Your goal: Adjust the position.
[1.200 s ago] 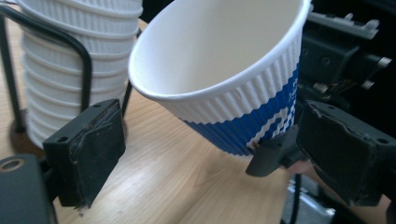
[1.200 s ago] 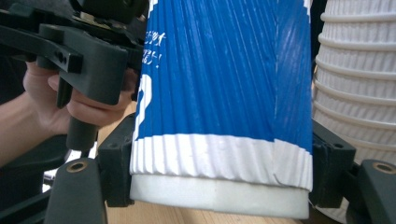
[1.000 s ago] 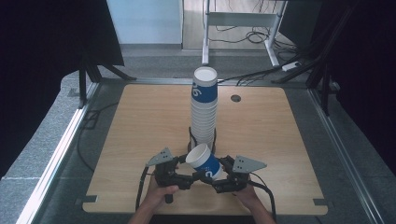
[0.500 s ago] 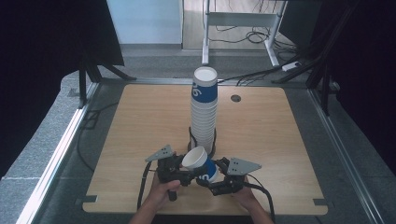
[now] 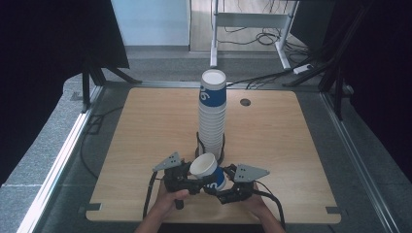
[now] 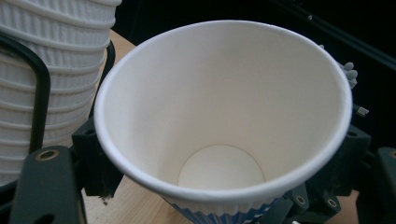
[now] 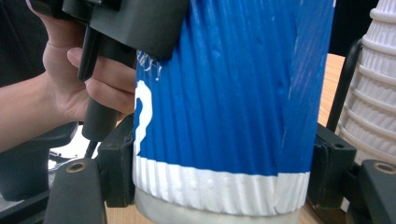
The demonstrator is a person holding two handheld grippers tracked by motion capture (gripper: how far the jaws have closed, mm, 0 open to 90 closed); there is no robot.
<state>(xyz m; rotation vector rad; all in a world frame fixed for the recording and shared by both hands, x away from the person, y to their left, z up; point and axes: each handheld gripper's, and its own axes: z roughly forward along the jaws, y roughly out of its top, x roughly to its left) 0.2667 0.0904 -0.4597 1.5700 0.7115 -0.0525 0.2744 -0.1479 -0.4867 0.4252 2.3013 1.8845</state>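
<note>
Paper cup (image 5: 206, 169) tilted, mouth seemingly up-left.

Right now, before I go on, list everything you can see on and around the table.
Single paper cup: one, blue ribbed wall with white inside, empty, tilted, held between both grippers at the near edge.
Stack of cups: one tall stack, white ribbed with a blue cup on top, mid-table in a black wire holder.
Table: one, light wood, with a round hole near the far edge.
Cables: several, dark, on the floor beyond the table.
Left gripper: black, jaws just closing on the cup's rim.
Right gripper: black, clamped on the cup's base end.
Hands: two, at the bottom edge.
</note>
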